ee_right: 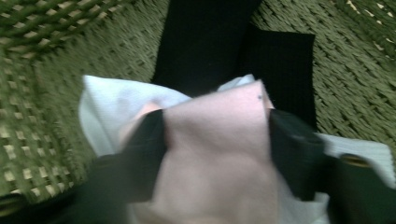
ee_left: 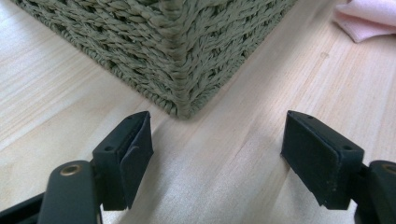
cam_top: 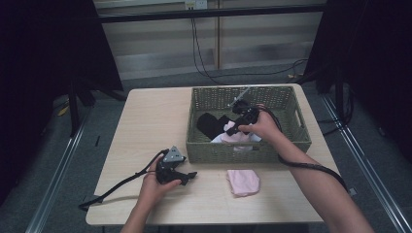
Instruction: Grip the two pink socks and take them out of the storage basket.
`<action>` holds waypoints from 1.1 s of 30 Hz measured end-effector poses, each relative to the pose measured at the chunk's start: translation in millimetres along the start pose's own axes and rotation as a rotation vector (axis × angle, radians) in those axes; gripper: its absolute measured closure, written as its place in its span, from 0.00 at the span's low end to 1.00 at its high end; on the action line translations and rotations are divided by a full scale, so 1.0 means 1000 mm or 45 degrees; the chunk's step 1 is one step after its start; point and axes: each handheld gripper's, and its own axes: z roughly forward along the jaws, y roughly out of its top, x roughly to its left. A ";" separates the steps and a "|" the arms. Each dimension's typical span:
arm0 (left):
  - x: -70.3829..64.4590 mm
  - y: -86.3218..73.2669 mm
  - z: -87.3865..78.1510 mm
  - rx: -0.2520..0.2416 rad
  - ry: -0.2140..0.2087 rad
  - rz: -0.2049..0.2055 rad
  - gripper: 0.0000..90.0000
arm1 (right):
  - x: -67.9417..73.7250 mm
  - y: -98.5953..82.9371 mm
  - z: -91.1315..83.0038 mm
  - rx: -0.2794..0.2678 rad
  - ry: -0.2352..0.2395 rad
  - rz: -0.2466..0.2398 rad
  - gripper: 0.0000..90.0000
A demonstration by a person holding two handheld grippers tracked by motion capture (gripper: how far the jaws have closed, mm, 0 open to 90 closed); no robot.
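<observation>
A green woven basket [cam_top: 291, 141] stands on the wooden table [cam_top: 145, 126]. Inside it lie a black cloth [cam_top: 210, 124] [ee_right: 205, 42], a white cloth [ee_right: 107, 107] and a pink cloth [ee_right: 219, 140] [cam_top: 228, 127]. My right gripper [cam_top: 235, 128] [ee_right: 217, 140] reaches into the basket and is shut on the pink cloth, which bulges between its jaws. A second pink cloth [cam_top: 243, 182] [ee_left: 369, 16] lies folded on the table in front of the basket. My left gripper [cam_top: 187, 177] [ee_left: 217, 158] rests low on the table near the basket's front left corner [ee_left: 182, 84], open with nothing between its jaws.
Black cables [cam_top: 121, 184] trail from both grippers across the table and along the right forearm. Dark curtains and metal stands flank the table, and a grey floor surrounds it.
</observation>
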 end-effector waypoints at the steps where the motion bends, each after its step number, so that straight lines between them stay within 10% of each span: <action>1: 0.000 0.000 0.000 0.000 0.000 0.000 0.27 | 0.000 0.000 0.000 0.000 0.000 0.000 0.59; 4: 0.000 0.000 0.000 -0.004 -0.004 0.000 0.27 | -0.002 -0.001 0.001 0.057 0.039 -0.010 0.98; 13: 0.001 0.000 0.000 -0.001 -0.001 0.003 0.27 | -0.009 -0.005 -0.028 0.024 0.097 0.048 1.00; 33: 0.001 0.000 0.000 -0.002 -0.001 0.002 0.27 | -0.004 0.001 -0.100 0.008 0.102 -0.021 1.00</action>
